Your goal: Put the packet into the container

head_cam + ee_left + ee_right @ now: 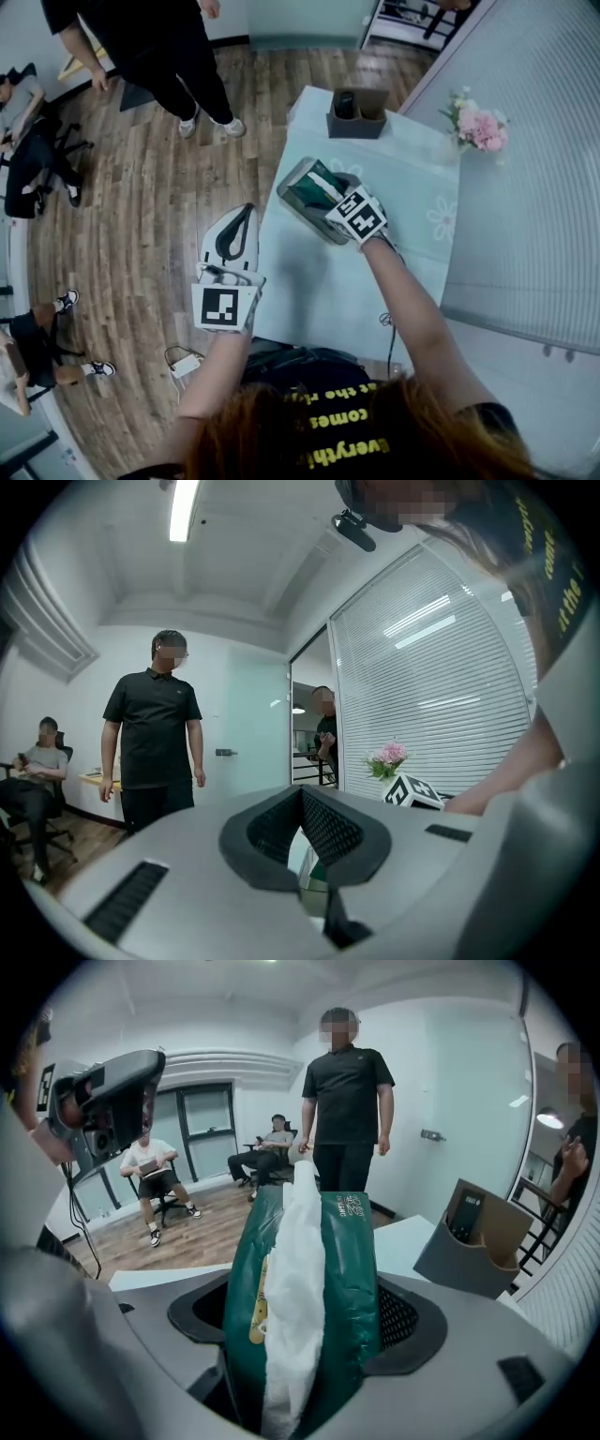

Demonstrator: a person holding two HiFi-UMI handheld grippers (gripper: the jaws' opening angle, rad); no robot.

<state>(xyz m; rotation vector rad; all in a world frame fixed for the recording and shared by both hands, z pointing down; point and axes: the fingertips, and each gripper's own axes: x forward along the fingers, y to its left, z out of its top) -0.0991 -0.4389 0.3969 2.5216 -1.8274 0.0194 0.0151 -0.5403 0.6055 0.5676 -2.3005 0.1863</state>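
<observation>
A green packet (342, 1269) with a white sheet (295, 1288) sticking out of it stands upright between the jaws of my right gripper (305, 1321), which is shut on it. In the head view that gripper (305, 180) holds the packet (317, 190) above the middle of the pale table (412, 187). The container (357, 114), a dark grey open box with a dark item inside, stands at the table's far edge, well beyond the packet; it appears as the container (478, 1237) to the right ahead. My left gripper (246, 214) hangs off the table's left edge, its pads (323, 827) meeting at the tips with nothing between them.
Pink flowers (480, 127) stand at the table's far right by a blind-covered wall (544, 187). A person in black (159, 47) stands on the wood floor beyond the left gripper. Seated people (155, 1171) are further off. A cable (390, 328) trails at the table's near edge.
</observation>
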